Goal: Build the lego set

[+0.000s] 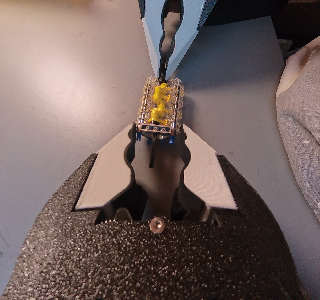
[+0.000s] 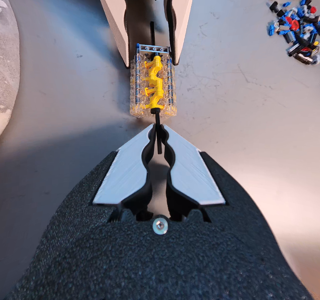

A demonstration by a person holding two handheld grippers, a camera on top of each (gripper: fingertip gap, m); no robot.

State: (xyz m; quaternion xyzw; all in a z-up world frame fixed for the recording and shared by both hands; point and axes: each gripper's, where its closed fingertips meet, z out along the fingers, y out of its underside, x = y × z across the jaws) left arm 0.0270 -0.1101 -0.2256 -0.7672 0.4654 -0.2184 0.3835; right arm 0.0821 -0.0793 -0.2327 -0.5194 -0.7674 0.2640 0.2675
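The clear brick engine block (image 1: 160, 107), with a yellow crankshaft (image 1: 159, 103) along its top, lies on the grey table (image 1: 69, 101) between the two grippers. The left gripper (image 1: 158, 128) clamps the block's grey-plate end between its fingertips. The right gripper (image 2: 158, 127) is closed on the black axle (image 2: 158, 121) protruding from the opposite end; loose blue, black and red bricks (image 2: 296, 30) lie well apart on the table.

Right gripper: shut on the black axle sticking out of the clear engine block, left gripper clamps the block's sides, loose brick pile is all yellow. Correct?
Not quite. The loose brick pile is mostly blue, black and grey with some red, as the right wrist view shows. The rest holds: right gripper shut on the black axle of the clear engine block, left gripper clamping its sides.
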